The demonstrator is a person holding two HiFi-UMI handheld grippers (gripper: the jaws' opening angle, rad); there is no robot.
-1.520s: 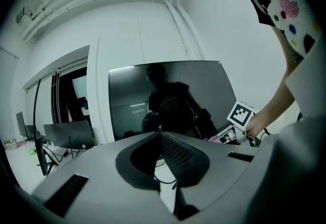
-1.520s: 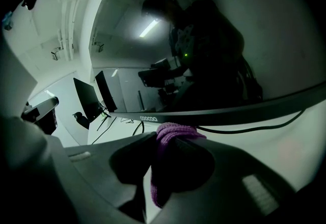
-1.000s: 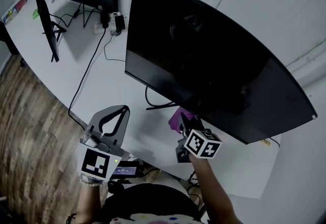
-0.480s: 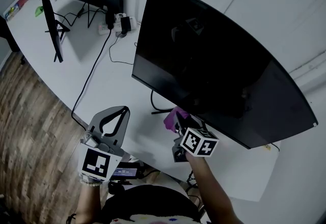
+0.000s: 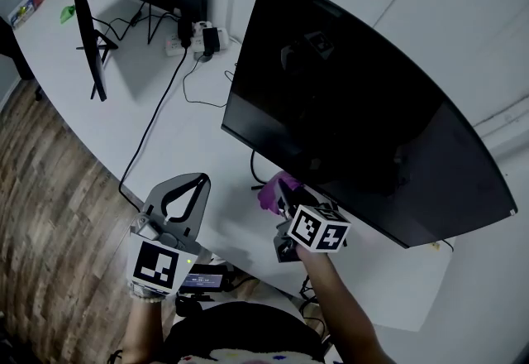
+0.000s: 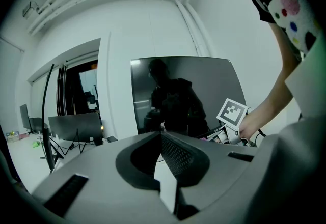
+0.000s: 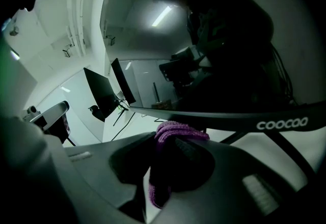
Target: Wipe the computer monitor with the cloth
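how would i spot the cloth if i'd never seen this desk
Start at the big dark monitor on the white desk, nearest the person. Just below its lower edge, the right tool is shut on the cloth. It is a small knitted wad, the only purple thing among black and grey.

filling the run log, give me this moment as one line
right hand-held gripper: shut on purple cloth | cloth: at lower edge of monitor, contact unclear | left hand-held gripper: shut, empty, away from monitor
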